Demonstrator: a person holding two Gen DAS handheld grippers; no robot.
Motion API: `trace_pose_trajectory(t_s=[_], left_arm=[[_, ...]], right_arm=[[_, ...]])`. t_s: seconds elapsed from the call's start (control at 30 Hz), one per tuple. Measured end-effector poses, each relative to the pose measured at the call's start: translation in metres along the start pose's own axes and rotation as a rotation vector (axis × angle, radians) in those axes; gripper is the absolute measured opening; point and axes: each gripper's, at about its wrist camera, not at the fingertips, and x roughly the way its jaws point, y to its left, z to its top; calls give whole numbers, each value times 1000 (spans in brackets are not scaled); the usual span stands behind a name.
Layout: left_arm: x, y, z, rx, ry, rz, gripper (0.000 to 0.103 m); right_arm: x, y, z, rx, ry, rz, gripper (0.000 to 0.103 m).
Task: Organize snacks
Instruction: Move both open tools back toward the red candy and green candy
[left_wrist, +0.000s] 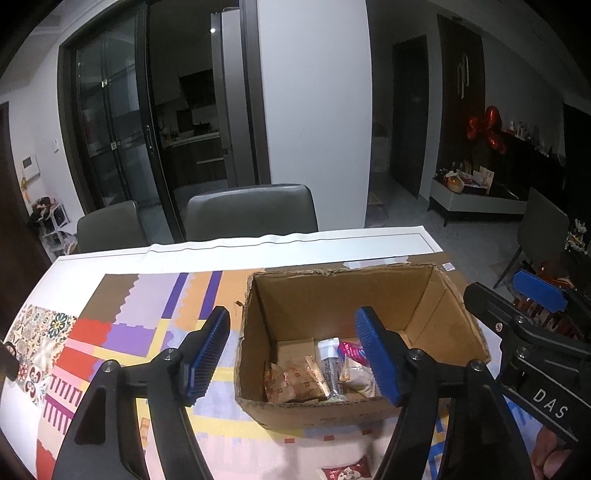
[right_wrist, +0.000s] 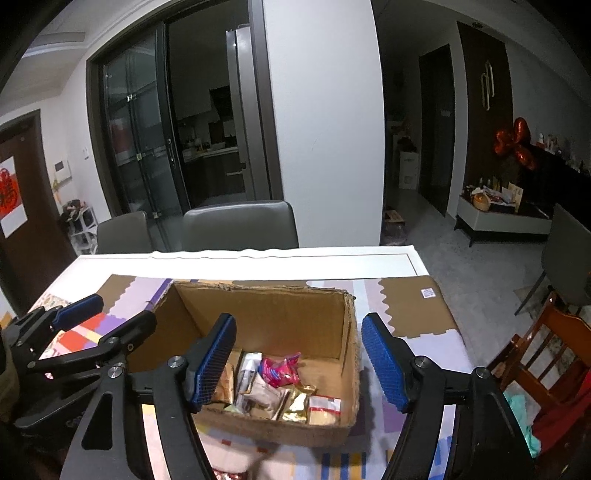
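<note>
Both grippers, left (left_wrist: 291, 354) & right (right_wrist: 299, 358), spread wide w/ nothing btwn, above near rim of box (right_wrist: 343, 317); snacks (right_wrist: 273, 387) piled at bottom, room left toward far wall

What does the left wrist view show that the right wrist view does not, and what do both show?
Only the left wrist view shows a red-and-white packet lying on the mat in front of the box. Only the right wrist view shows a wooden chair beside the table, and a red paper on the door. Both show the cardboard box with snacks inside, two grey chairs behind the table, and both tools, left and right, open and empty.
</note>
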Motion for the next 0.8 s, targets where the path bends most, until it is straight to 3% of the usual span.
trace_pose_trajectory(t_s=[0.47, 0.8], left_arm=[[-28, -16, -12, 6, -20, 7, 76], [-44, -30, -21, 10, -34, 12, 86]], right_arm=[[-34, -21, -9, 25, -23, -29, 71], [-55, -39, -21, 31, -25, -66, 74]])
